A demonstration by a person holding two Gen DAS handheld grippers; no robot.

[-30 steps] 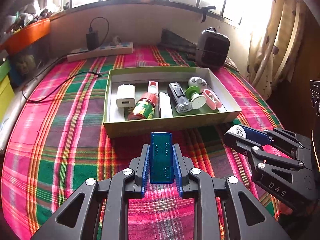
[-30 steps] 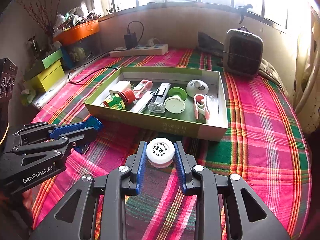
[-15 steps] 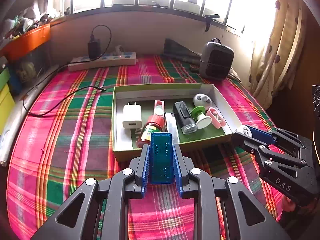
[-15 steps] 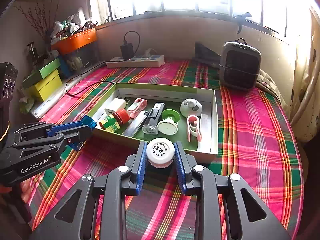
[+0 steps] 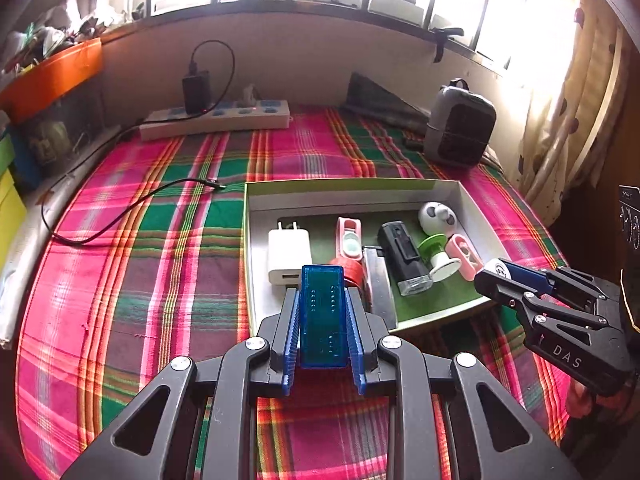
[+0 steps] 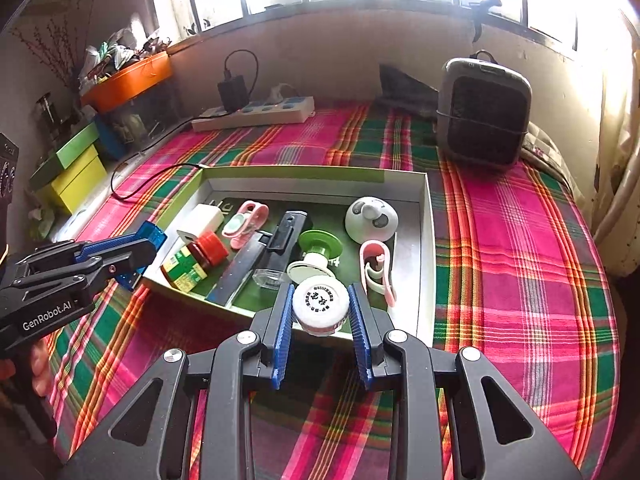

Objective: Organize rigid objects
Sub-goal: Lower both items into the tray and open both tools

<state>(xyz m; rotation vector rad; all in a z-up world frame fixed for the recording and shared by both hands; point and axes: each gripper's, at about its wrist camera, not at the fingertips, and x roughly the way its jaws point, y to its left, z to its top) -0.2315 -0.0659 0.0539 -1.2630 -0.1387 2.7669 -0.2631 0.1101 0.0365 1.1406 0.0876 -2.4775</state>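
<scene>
Carrying a blue module clamped in the left gripper and a white-capped bottle clamped in the right gripper, both hover at the box's near edge. Lowering each into a bare patch, likely the near right corner, before letting go should avoid knocking the items already inside

Cloth: pink, green and orange plaid
Box: green outside, white walls
Left tongs: black, blue pads
Held block: translucent teal
Held bottle cap: white, black print
Charger: white

One open box holds two pink clips, one white charger, one red-capped jar, one black flashlight, one green spool and one white dome.
</scene>
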